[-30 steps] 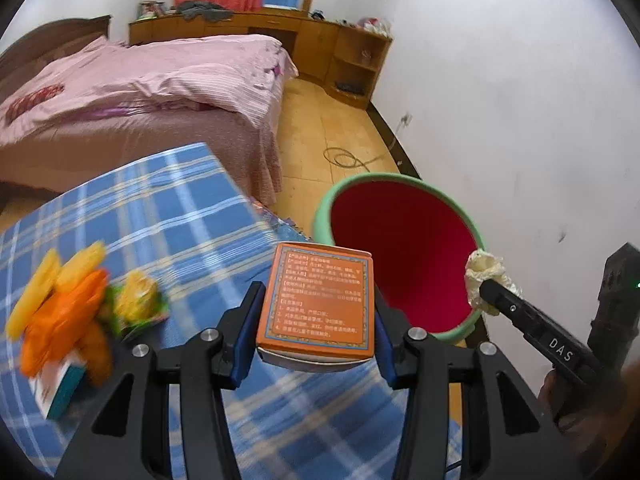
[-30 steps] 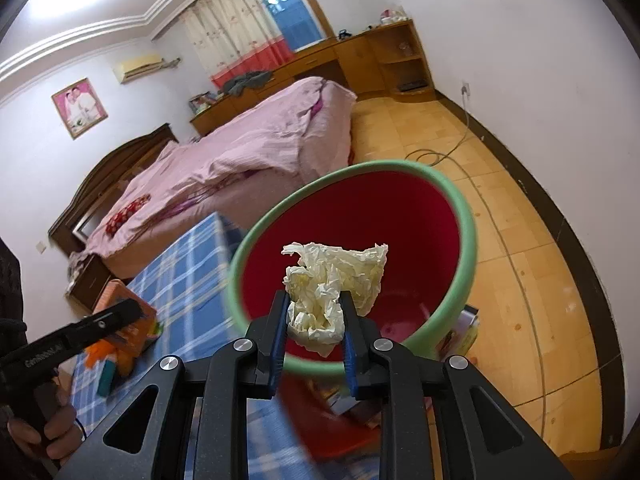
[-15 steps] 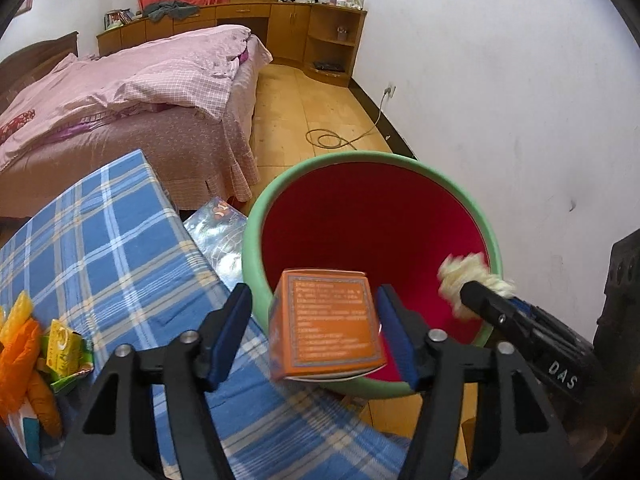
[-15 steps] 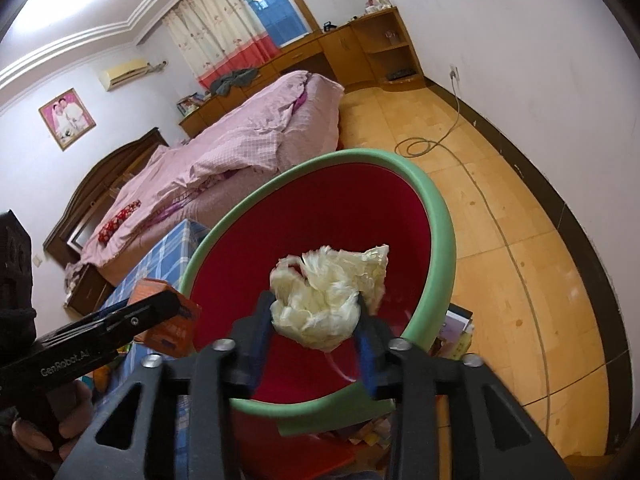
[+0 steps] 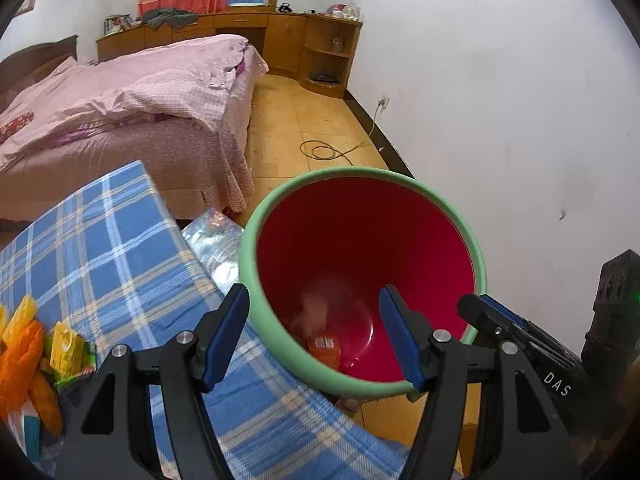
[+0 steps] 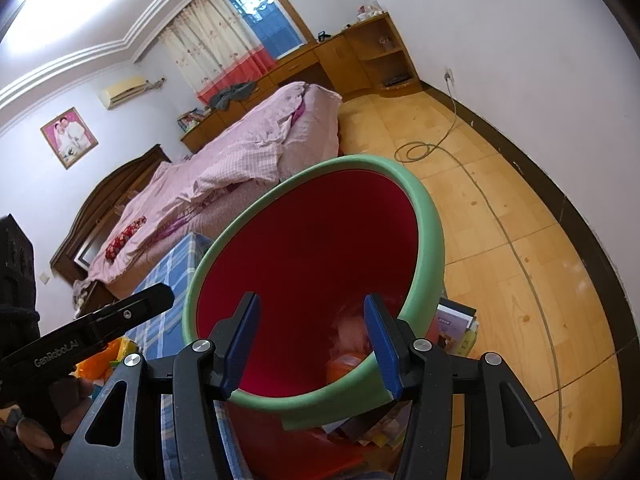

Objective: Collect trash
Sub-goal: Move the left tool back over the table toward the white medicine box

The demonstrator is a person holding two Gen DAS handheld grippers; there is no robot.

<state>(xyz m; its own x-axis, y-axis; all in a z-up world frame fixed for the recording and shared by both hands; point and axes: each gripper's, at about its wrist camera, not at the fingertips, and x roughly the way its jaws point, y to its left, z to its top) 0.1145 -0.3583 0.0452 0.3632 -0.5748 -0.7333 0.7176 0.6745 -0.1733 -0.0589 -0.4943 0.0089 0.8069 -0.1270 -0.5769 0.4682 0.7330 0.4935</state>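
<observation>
A red bin with a green rim (image 5: 476, 256) stands on the floor beside the table, also in the right wrist view (image 6: 432, 236). The orange box (image 5: 324, 347) lies at its bottom, and a blurred tissue wad (image 5: 314, 304) is falling above it. Both show in the right wrist view: box (image 6: 348, 362), tissue (image 6: 352, 330). My left gripper (image 5: 314, 336) is open and empty over the bin's near rim. My right gripper (image 6: 310, 342) is open and empty over the bin, and appears in the left wrist view (image 5: 484, 316).
A blue plaid table (image 5: 100, 264) lies left of the bin, with orange and yellow wrappers (image 5: 36, 344) at its left edge. A foil bag (image 5: 216, 240) sits between table and bin. Books (image 6: 456, 326) lie on the floor. A pink bed (image 5: 132, 96) is behind.
Both grippers opened over the bin. The orange box dropped from the left gripper to the bin's bottom, and the tissue wad left the right gripper and is falling inside.
</observation>
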